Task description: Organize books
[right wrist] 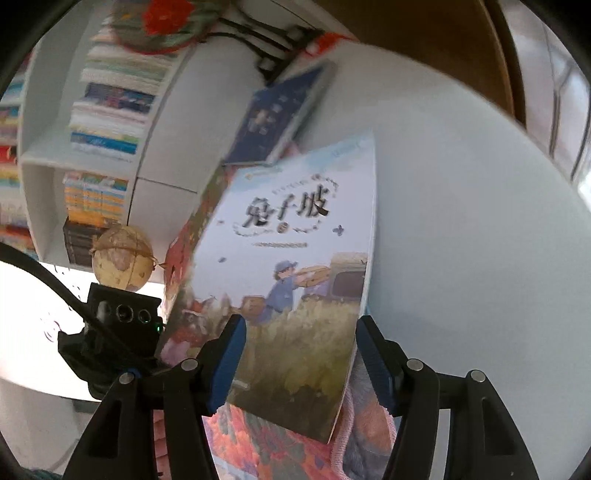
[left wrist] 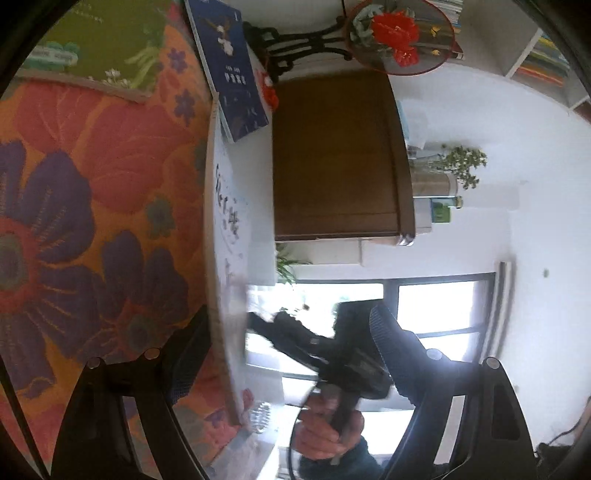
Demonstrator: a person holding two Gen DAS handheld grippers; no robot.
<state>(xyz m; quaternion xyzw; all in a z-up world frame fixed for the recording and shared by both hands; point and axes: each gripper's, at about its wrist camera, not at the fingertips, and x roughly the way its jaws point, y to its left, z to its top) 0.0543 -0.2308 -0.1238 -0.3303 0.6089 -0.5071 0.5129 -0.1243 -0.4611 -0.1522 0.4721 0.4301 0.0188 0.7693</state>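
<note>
A light-covered book with a painted field scene stands tilted on a floral cloth. My right gripper is open. Its fingertips sit in front of the cover's lower part and do not pinch it. In the left wrist view the same book shows edge-on, close beside one finger of my open left gripper. The other finger stands well apart. A hand holds the right gripper against the book's far side. A dark blue book and a green book lie further back.
A white bookshelf packed with book stacks stands at the left, a small globe in front of it. A round fan with red flowers, a brown wooden panel, a potted plant and a bright window lie beyond.
</note>
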